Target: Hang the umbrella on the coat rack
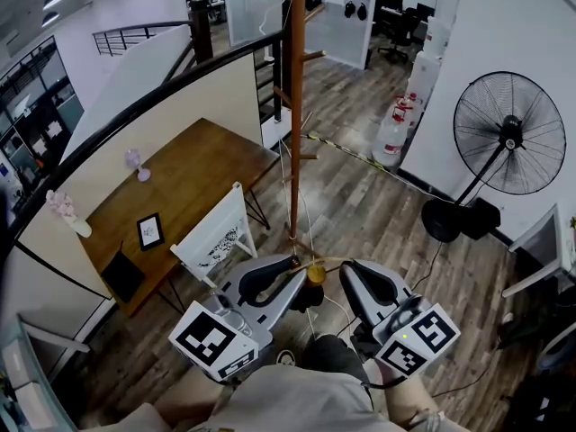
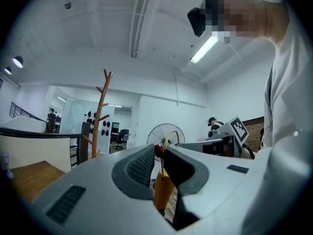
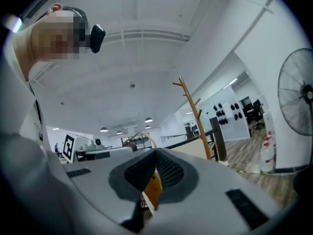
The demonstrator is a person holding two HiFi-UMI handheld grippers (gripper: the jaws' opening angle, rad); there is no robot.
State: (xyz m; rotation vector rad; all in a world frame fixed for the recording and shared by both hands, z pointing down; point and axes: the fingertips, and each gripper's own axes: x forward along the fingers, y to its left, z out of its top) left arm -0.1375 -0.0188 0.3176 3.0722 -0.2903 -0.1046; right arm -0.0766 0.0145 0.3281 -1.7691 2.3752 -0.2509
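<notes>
Both clenched: my left tool (image 2: 159,153) gripped the orange umbrella handle (image 2: 163,190), right tool (image 3: 155,153) its cord loop (image 3: 139,137); coat rack (image 1: 296,106) stood ahead.

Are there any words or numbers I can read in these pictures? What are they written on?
None can be read.
Framed card on the wooden table: print too small to read.
Labels on the water jugs by the wall: too small and blurred.
Left marker cube and right marker cube: black-and-white square patterns only, no letters or numbers.
</notes>
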